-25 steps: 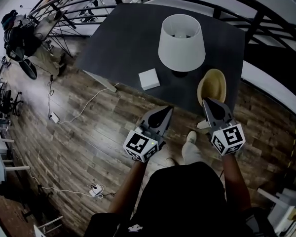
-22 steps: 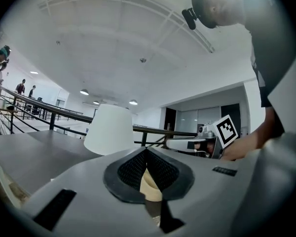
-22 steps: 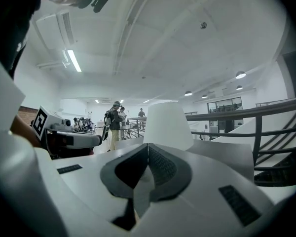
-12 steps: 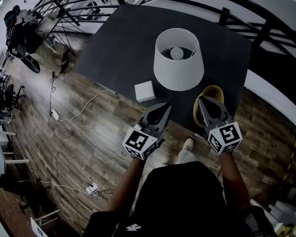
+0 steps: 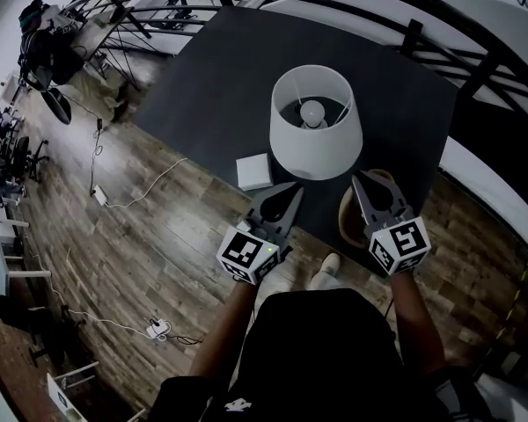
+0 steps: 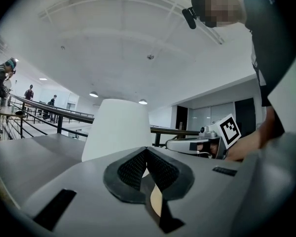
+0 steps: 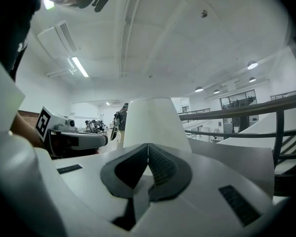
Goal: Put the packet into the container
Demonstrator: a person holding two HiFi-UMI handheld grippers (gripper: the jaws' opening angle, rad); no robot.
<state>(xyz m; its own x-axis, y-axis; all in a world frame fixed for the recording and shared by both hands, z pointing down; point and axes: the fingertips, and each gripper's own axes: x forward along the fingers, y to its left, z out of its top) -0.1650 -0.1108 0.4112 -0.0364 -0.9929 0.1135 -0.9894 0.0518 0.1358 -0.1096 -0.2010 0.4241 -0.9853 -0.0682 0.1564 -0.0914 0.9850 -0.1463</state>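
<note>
A small white square packet (image 5: 254, 171) lies on the dark table (image 5: 220, 86) near its front edge, left of the lamp. A tan round container (image 5: 346, 218) sits at the table's front right corner, partly hidden behind my right gripper (image 5: 356, 178). My left gripper (image 5: 296, 188) hovers just right of the packet, its tip at the table's edge. Both grippers are shut and hold nothing; in the left gripper view (image 6: 146, 149) and the right gripper view (image 7: 148, 145) the dark pads meet and point at the lampshade.
A white lampshade (image 5: 315, 121) with a bulb inside stands on the table between packet and container, also the lampshade (image 6: 119, 127) ahead of the left jaws. Black railings (image 5: 405, 25) run behind the table. Cables (image 5: 123, 202) lie on the wooden floor at left.
The person has stepped closer to the table: lamp, packet and container have slid down toward the grippers. Both grippers stay shut, their tips now reaching the table's front edge.
</note>
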